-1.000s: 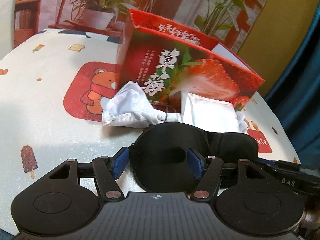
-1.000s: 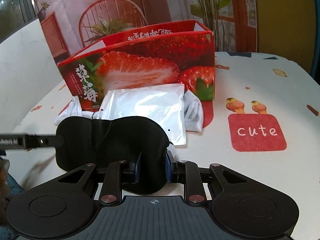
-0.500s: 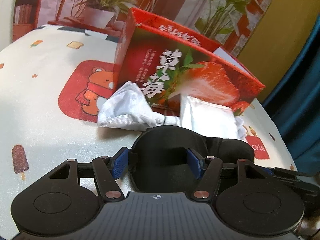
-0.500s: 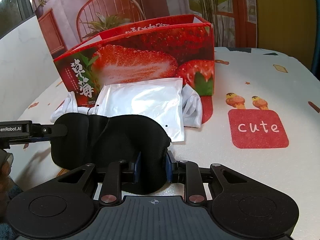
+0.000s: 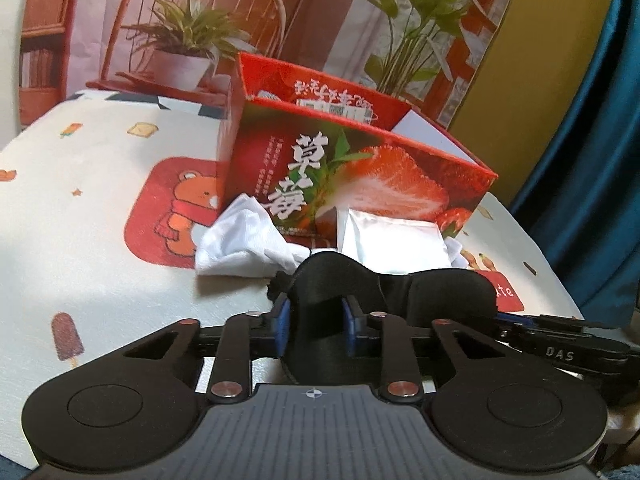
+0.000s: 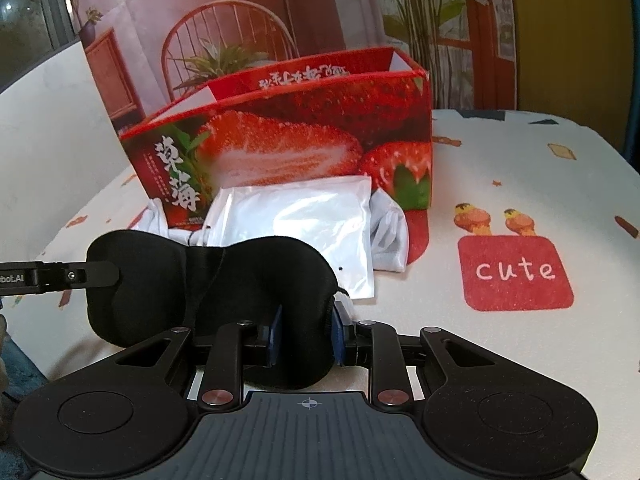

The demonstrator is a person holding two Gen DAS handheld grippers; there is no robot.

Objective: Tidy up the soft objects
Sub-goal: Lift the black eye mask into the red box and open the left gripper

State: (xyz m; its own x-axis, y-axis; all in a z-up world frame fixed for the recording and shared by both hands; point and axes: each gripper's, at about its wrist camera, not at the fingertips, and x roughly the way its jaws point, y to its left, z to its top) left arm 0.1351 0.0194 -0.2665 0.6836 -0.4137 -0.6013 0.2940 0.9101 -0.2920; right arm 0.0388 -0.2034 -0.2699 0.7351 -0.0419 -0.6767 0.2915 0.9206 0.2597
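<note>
While both tongs grip it, black padded fabric sleep mask (image 5: 384, 292) stretched between them, left tongs (image 5: 316, 316) just closed on one end, right tongs (image 6: 306, 330) clenched on the other.

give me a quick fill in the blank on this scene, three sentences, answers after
1. Both grippers are shut on the black ____ mask.
2. The open red box has a ____ printed on its side.
3. The clear plastic packet leans against the ____, partly covering the white cloth.

Missing words: eye; strawberry; box
</note>
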